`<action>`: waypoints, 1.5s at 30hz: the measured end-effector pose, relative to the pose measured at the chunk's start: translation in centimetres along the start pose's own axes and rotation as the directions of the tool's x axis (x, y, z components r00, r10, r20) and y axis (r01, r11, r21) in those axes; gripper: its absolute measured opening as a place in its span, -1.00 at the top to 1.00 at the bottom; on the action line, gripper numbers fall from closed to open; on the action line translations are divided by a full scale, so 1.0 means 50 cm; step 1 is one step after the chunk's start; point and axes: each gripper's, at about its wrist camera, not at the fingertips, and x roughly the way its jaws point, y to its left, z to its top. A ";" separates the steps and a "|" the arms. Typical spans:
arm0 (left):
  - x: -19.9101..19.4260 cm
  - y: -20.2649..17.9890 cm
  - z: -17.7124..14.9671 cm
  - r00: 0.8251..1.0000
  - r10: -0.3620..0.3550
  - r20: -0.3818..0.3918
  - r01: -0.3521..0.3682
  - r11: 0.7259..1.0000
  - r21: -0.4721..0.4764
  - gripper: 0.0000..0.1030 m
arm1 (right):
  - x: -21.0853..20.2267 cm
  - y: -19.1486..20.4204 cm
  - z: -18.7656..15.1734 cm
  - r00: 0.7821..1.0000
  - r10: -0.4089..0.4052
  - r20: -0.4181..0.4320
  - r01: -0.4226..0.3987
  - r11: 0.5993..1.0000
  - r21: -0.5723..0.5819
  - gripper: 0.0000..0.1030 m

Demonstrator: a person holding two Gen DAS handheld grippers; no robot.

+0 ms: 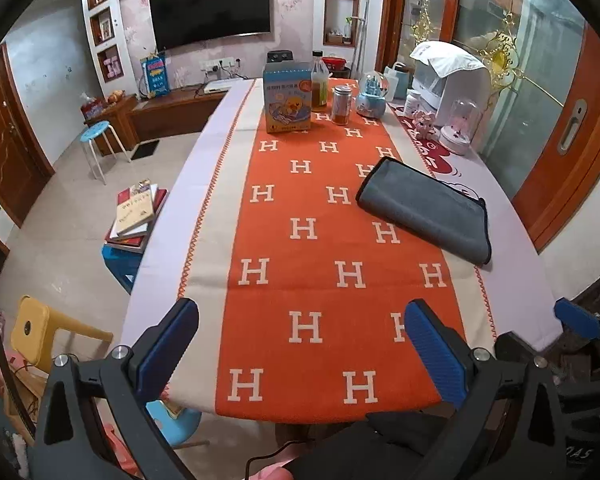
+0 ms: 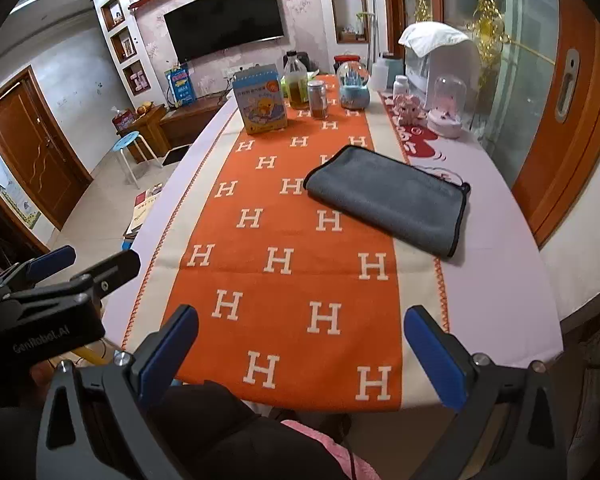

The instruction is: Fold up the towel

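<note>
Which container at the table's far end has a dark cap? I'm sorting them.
The tall bottle of amber liquid; the shorter spice jar beside it has a silver lid.

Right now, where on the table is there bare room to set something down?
Free: the orange runner between the towel and the near edge, and the pale strip left of it. Crowded: the far end, around the box, bottle and snow globe.

Both wrist views face along the table [image 1: 204, 216] from its near end.
</note>
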 end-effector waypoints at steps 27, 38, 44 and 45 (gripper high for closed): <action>-0.025 -0.024 -0.016 0.997 0.058 0.056 -0.059 0.998 0.027 -0.99 | 0.011 -0.011 -0.014 1.000 0.004 -0.017 -0.004 1.000 0.026 -1.00; -0.021 -0.022 -0.022 0.997 0.054 0.051 -0.055 0.998 0.029 -0.98 | 0.016 -0.009 -0.016 1.000 0.005 -0.028 -0.004 1.000 0.026 -1.00; -0.013 -0.018 -0.023 0.998 0.048 0.043 -0.049 0.998 0.035 -0.98 | 0.024 -0.007 -0.021 0.999 -0.002 -0.037 0.003 1.000 0.031 -1.00; -0.013 -0.017 -0.024 0.998 0.047 0.042 -0.048 0.998 0.037 -0.98 | 0.025 -0.007 -0.020 0.999 -0.003 -0.039 0.004 0.999 0.033 -1.00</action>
